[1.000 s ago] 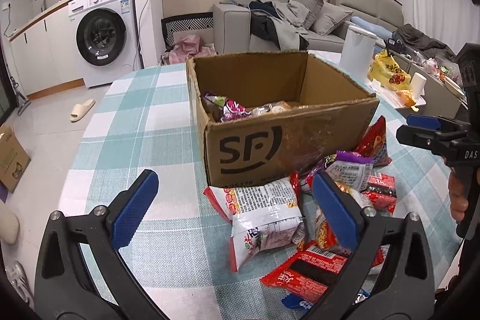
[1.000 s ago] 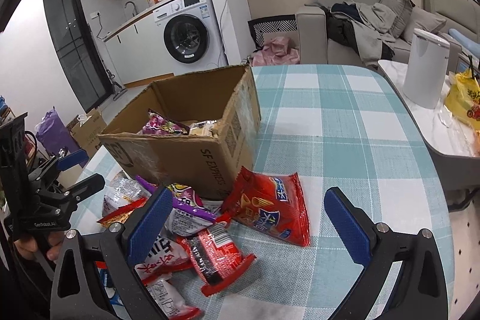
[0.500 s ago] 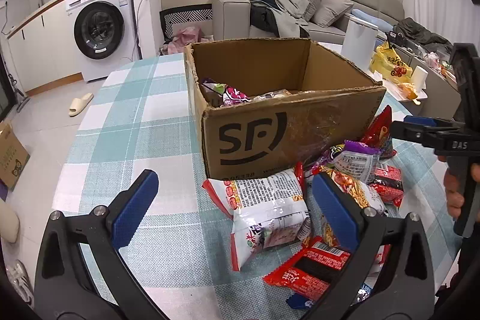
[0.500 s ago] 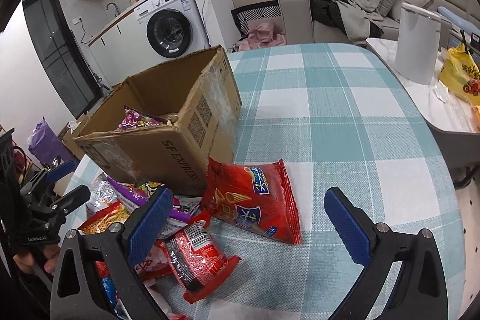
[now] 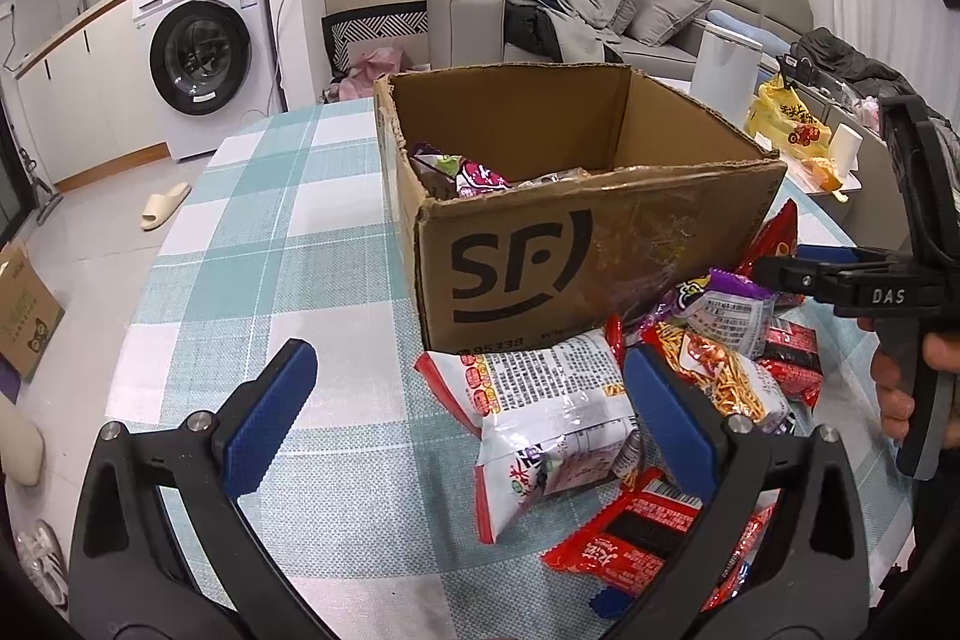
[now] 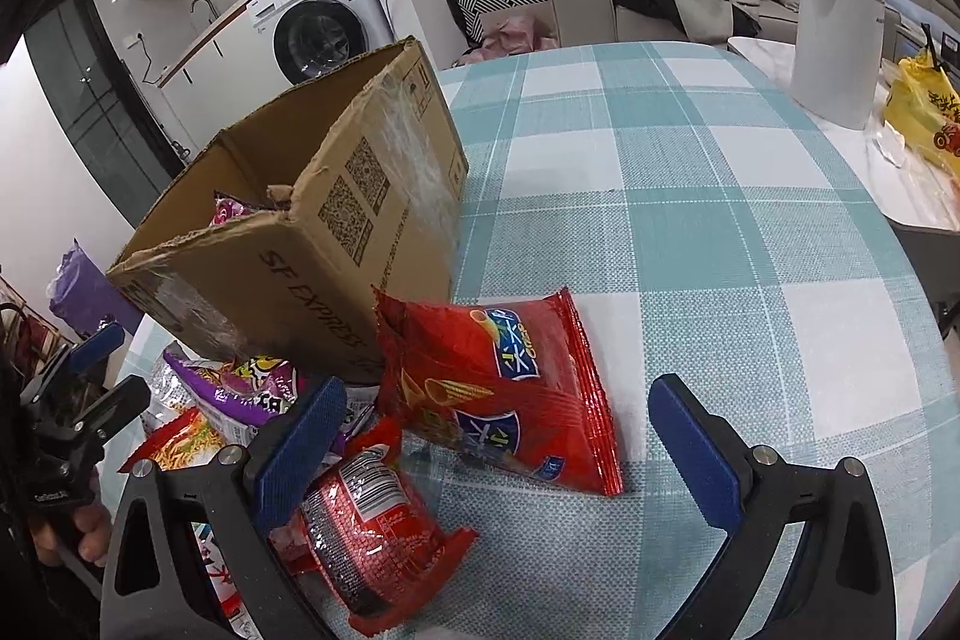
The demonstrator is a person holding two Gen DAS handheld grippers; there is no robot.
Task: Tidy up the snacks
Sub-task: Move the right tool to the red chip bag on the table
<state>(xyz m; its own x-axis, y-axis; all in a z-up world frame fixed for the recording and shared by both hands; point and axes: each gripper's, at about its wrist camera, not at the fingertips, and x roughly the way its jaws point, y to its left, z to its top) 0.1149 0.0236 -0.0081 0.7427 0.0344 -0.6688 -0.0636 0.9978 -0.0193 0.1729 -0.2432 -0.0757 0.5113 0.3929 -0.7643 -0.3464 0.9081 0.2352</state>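
Both of your hand-held grippers have closed in on the snack pile over the last second, so the packets and the box loom larger than a moment ago. Your right hand-held gripper point(image 6: 498, 445) hangs wide and empty above the tabletop point(image 6: 690, 196), its jaws straddling the red chip bag point(image 6: 504, 388), which lies flat just beside the box's corner. A smaller red packet point(image 6: 372, 532) sits nearer, under the left jaw. Your left hand-held gripper point(image 5: 468, 412) is also wide and holds nothing; the white packet point(image 5: 540, 418) lies just inside its right jaw.

Judging by the framing, the chip bag looks like your next pick. Come down square on it and pinch near an edge seam, since a puffed foil bag probably slips if you squeeze its middle. Keep the left jaw clear of the small red packet so you lift only one thing.

Further on, the cardboard box point(image 5: 600, 268) stands open with a few snacks already inside. Lift high enough to clear its ragged rim before you let go.
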